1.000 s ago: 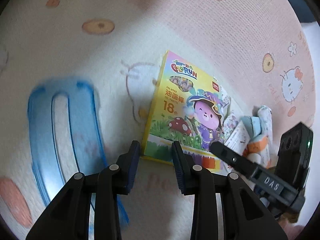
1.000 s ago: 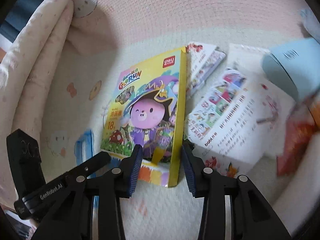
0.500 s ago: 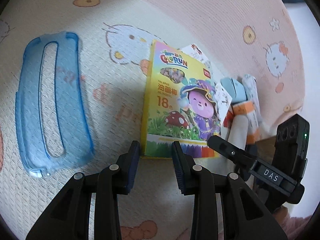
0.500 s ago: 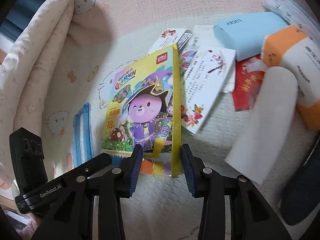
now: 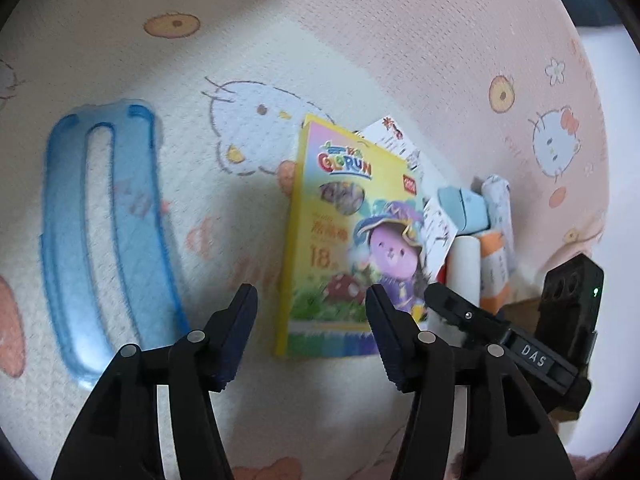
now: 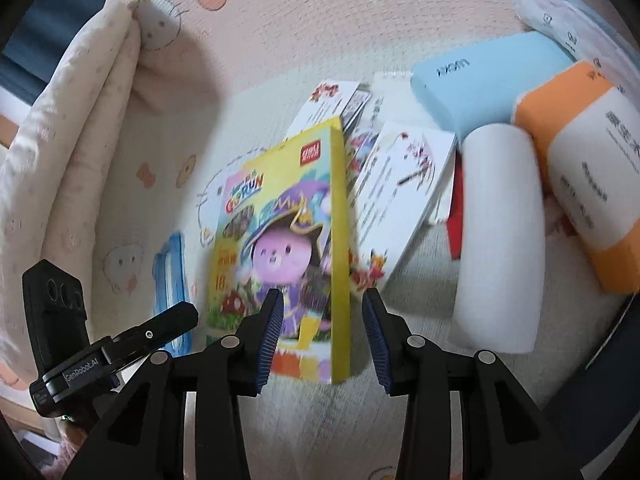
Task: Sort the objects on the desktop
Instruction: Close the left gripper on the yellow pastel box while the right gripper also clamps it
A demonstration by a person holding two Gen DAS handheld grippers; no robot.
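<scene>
— Where's the crayon box (image 5: 344,248)?

— Flat on the cartoon-print blanket (image 5: 360,40), leaflets (image 6: 400,184) just beside it, the blue plastic frame (image 5: 100,232) apart on the other side.

— And my tongs?

— My left tongs (image 5: 310,304) are spreading, nothing gripped. My right tongs (image 6: 320,312) stand apart above the box's yellow edge, not touching it.

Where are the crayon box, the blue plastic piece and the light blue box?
crayon box (image 5: 352,248), left wrist view, front cover on the purple character.
blue plastic piece (image 5: 132,224), left wrist view, right-hand bar.
light blue box (image 6: 484,76), right wrist view, broad top face.
</scene>
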